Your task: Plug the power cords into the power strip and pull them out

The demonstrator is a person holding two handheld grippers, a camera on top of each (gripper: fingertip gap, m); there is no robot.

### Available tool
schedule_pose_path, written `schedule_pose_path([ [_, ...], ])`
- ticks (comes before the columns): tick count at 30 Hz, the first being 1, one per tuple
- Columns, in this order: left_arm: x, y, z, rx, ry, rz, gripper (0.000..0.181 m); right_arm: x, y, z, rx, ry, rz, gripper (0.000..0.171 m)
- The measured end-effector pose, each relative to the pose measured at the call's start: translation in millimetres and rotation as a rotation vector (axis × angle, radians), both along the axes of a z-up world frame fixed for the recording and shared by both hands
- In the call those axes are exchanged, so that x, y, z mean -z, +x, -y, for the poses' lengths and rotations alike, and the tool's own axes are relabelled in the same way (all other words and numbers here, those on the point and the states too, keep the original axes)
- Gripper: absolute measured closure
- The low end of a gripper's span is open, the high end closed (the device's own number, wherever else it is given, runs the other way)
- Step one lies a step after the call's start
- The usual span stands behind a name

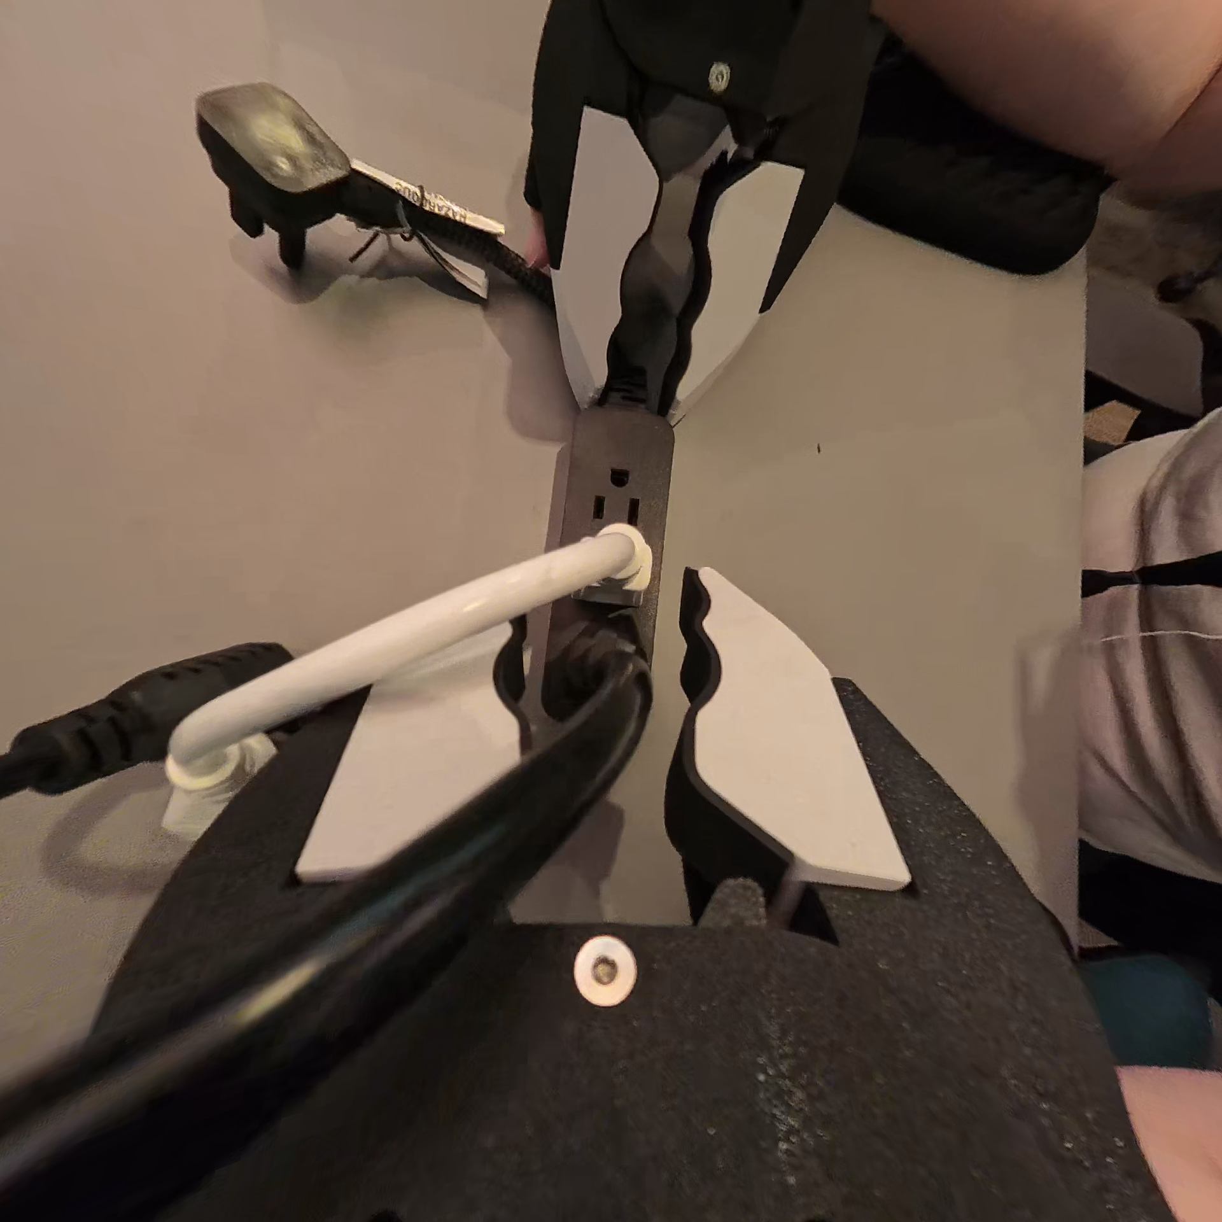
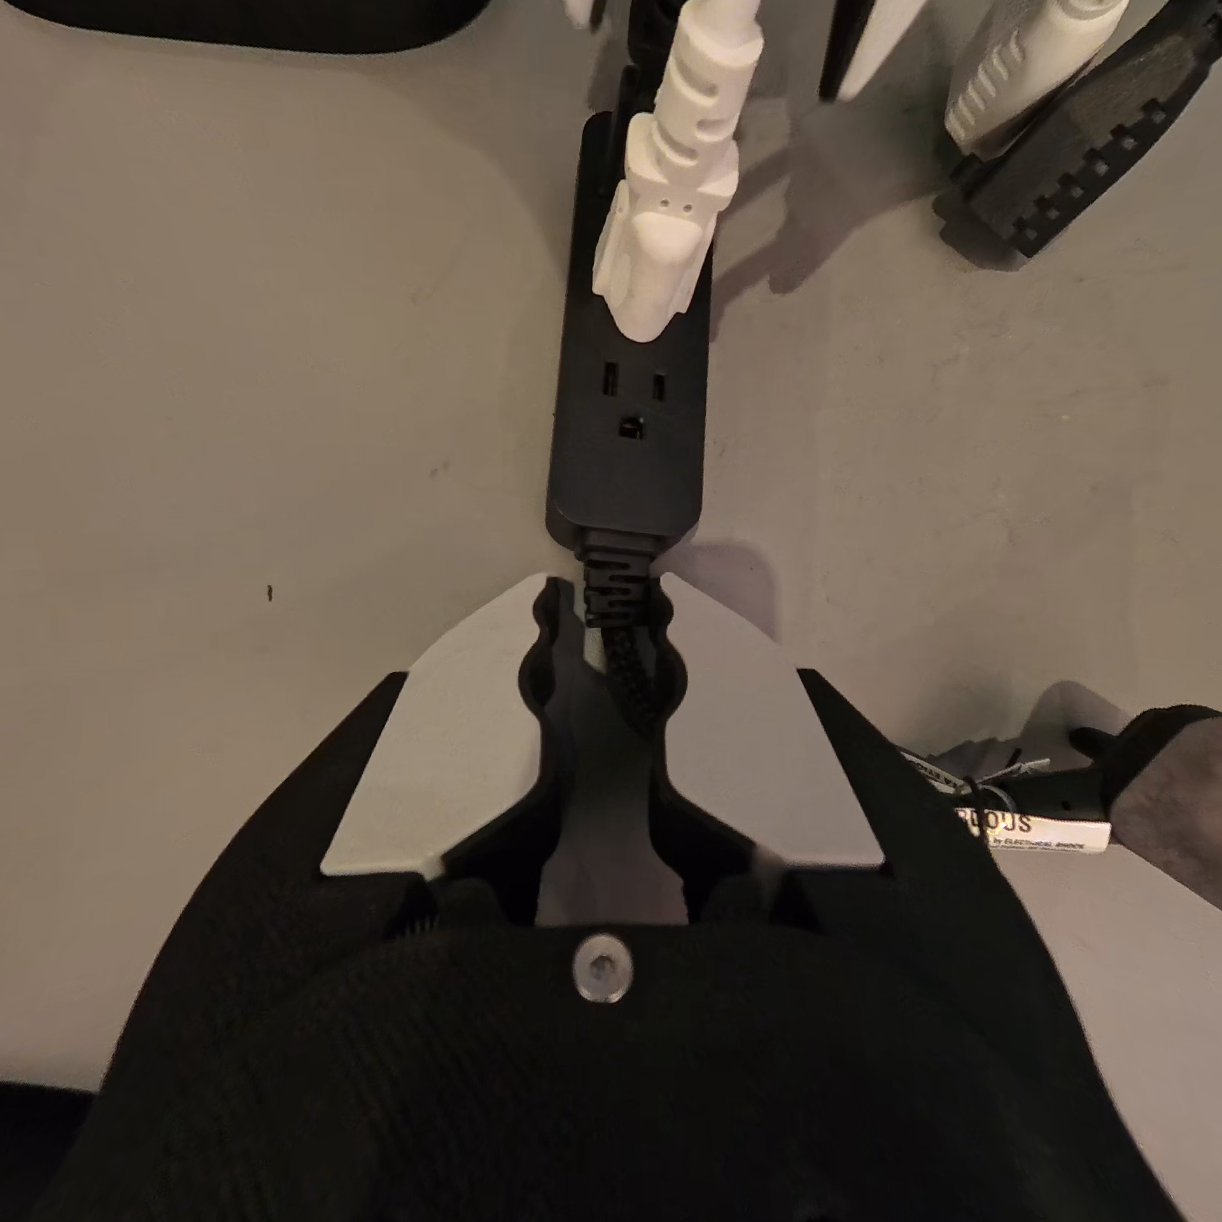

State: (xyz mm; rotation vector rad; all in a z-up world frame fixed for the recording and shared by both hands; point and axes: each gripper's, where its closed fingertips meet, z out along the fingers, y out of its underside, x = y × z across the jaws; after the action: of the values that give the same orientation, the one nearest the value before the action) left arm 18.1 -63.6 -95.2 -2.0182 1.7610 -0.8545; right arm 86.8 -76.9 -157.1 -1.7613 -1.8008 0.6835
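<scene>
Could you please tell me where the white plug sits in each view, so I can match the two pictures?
Left wrist view: the white plug is at centre, in the power strip, just ahead of the left tongs.
Right wrist view: upper centre, at the strip's far part.
Shared landmark: the empty socket beside the plug.

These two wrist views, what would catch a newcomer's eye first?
The white plug stands out, seated in the black power strip in the middle of the grey table, beside an empty outlet. From either end a gripper closes in: the right gripper is shut on the strip's braided cord, the left gripper sits open around the other end, where a black cord is plugged in.
</scene>
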Motion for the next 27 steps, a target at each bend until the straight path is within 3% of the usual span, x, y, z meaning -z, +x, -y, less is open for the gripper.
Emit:
schedule_pose_path([
  [9, 24.5, 11.9, 5.1, 0.054, 0.024, -0.013, 0.133, -0.2, -1.7, 0.4, -0.002, 0.018, -0.008, 0.142],
  [13, 39.3, 8.3, 3.6, 0.050, 0.080, -0.109, 0.135, -0.4, -1.7, -0.5, -0.009, 0.028, -0.014, 0.142],
  [15, 39.9, 11.1, 8.8, 0.076, 0.089, -0.078, 0.143, -0.7, -1.6, -2.0, -0.010, 0.034, -0.018, 0.145],
  [22, 44.6, 20.9, 11.6, -0.004, 0.169, 0.163, 0.140, -1.0, -2.7, -4.2, -0.034, 0.067, -0.027, 0.151],
  [27, 40.7, 26.4, 10.6, 0.039, 0.213, 0.277, 0.140, -1.3, -3.9, -4.6, -0.049, 0.094, -0.028, 0.152],
])
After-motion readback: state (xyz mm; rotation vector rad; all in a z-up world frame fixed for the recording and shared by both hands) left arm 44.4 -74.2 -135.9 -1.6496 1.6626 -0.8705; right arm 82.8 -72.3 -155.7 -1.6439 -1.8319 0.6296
